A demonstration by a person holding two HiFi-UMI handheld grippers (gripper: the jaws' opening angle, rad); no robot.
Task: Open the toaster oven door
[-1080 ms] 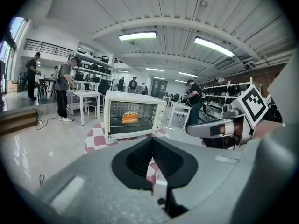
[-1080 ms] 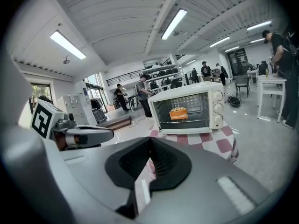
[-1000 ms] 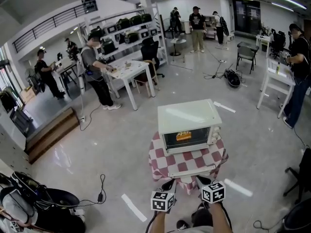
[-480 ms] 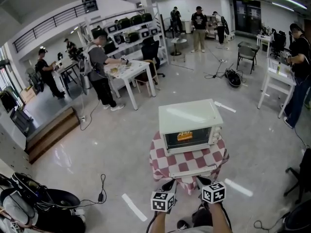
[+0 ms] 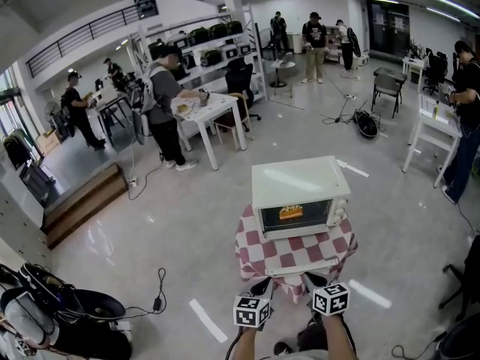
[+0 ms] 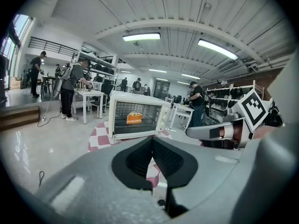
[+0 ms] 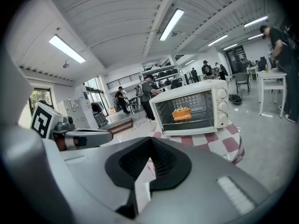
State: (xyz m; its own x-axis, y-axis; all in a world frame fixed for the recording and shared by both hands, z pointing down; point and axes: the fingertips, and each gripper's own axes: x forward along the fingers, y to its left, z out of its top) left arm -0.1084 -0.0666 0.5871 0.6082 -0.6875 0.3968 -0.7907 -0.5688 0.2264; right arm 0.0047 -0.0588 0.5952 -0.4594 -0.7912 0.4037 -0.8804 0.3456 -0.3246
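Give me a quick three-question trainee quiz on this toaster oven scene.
1. True or false: the toaster oven stands on a red-and-white checked cloth.
2. Pick one. The left gripper has: A) fingers together, nothing held; B) fingers clamped on the oven handle; C) fingers wide apart.
3. Fill in: the item inside the oven is coloured ___.
Key: 1 true; 2 A; 3 orange.
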